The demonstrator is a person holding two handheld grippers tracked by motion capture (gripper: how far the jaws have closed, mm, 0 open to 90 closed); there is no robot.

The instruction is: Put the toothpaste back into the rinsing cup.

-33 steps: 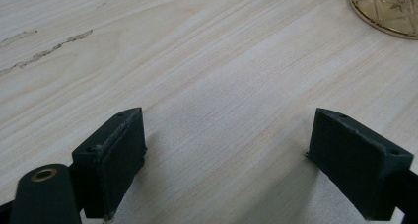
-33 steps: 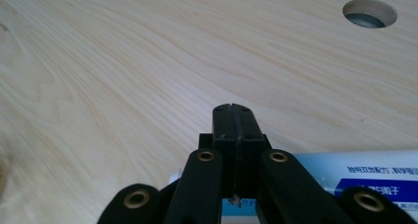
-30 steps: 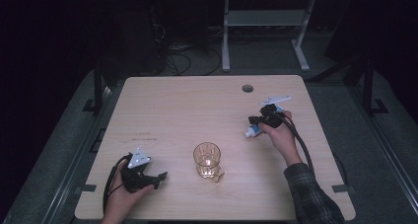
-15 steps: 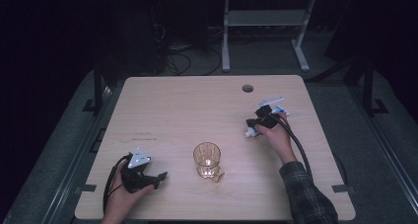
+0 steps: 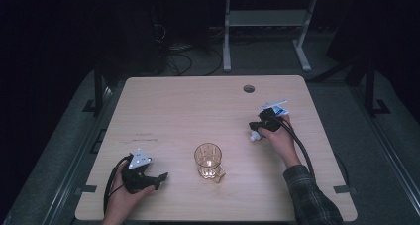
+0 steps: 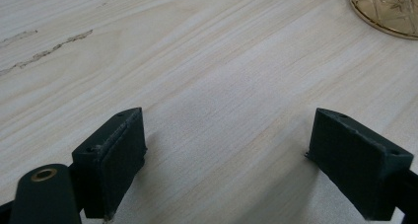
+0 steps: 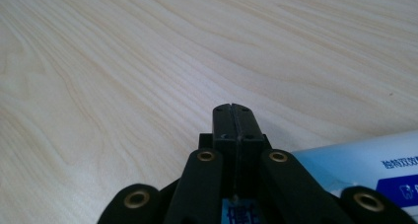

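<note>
Right gripper view: the right gripper (image 7: 233, 116) has its black jaws pressed flat together with nothing between them, hovering over the pale wooden table (image 7: 123, 61). Just beside and below them lies a white-and-blue plastic toothpaste tube (image 7: 360, 157), also seen by that hand in the high view. The left gripper (image 6: 224, 155) rests with jaws spread wide on bare wood, near the amber cut-glass tumbler (image 5: 208, 160) at the table's middle. The tube looks light, soft and a little slick; a grip across its flat middle should hold better than one at the tapering end.
</note>
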